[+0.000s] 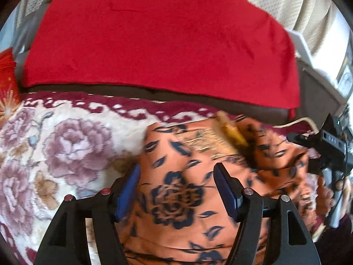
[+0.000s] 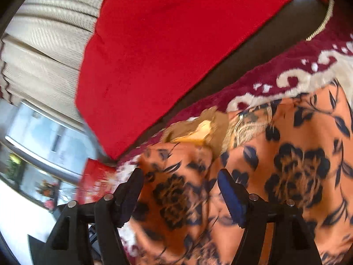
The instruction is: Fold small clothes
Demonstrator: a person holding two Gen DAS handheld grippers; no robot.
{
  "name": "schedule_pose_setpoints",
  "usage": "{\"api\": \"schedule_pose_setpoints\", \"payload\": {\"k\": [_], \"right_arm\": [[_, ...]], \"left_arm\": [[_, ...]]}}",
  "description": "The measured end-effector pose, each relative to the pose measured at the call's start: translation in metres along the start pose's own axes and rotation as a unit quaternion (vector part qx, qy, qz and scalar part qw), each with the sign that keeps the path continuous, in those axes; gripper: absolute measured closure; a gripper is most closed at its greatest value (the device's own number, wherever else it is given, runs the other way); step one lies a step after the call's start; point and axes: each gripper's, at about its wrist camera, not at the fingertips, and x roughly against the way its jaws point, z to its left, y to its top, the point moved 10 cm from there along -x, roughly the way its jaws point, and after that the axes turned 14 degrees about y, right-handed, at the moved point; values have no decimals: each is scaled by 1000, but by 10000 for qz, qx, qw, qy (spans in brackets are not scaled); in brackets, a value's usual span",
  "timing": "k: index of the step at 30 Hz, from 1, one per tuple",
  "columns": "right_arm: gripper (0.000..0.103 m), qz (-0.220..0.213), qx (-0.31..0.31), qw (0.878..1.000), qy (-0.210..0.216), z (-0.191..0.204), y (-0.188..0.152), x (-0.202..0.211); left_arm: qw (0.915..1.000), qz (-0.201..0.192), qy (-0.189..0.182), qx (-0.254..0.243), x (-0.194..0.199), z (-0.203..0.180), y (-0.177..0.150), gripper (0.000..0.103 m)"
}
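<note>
While both grippers sit with jaws apart and nothing pinched, the orange floral garment lies loose on the floral blanket, below the red cushion. Left gripper and right gripper hang over it. Cloth looks bunched on the right, tan inner patch showing; my read: fold unfinished, needs regrasp.

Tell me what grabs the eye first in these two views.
The orange garment with dark flowers lies rumpled on the floral blanket, right under both open grippers. Behind it, a big red cushion fills the upper frame. A tan patch shows at the garment's far edge.
</note>
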Motion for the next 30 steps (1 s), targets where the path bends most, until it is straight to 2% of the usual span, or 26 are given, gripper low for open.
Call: {"api": "schedule_pose_setpoints", "payload": {"k": [2,3,4,6,8,9,11,13,15,17,19,22,23,24,25,27,30], "right_arm": [[38,353,-67,9993,-102,-9,-3,-21],[48,518,-131,9985,-134,-14,-9,-32],[50,677,-202,9974,-157,-16,-16,-44],[54,915,-174,9956,-141,-10,-29,-63],[54,1131,271,9932,56,18,-41,-77],[54,1116,444,9924,253,33,-43,-78],[54,778,678,9934,499,51,-32,-66],[54,462,759,9958,205,40,-17,-52],[53,346,343,9988,19,11,-8,-45],[53,404,-109,9991,88,-9,-10,-49],[53,559,-141,9983,-69,-18,-14,-60],[55,734,-156,9971,75,-16,-21,-79],[64,781,-33,9969,8,-13,-28,-85],[79,846,105,9963,-56,-10,-30,-92],[87,893,224,9957,-100,-8,-33,-95],[94,760,371,9962,-190,-2,-37,-92],[95,308,713,9965,-310,18,-25,-64]], "left_arm": [[9998,76,199,-56,-7,5,-4,34],[9994,103,321,-83,-11,8,-6,34],[9992,104,367,-96,-15,9,-6,34],[9970,232,727,-125,-27,17,-11,34],[9954,342,891,-100,-34,24,-15,34],[9951,421,894,-23,-37,27,-17,34],[9950,485,869,80,-40,31,-20,34],[9947,507,892,109,-43,32,-22,34],[9944,556,894,103,-45,31,-25,34],[9943,620,860,109,-48,28,-27,34],[9938,691,860,100,-52,26,-32,34],[9935,698,901,30,-53,24,-35,34],[9934,703,907,16,-54,23,-36,34],[9932,708,919,6,-54,23,-36,34],[9932,701,929,11,-54,24,-36,34],[9932,672,951,40,-52,26,-35,34],[9933,618,960,194,-48,29,-29,34]]}}
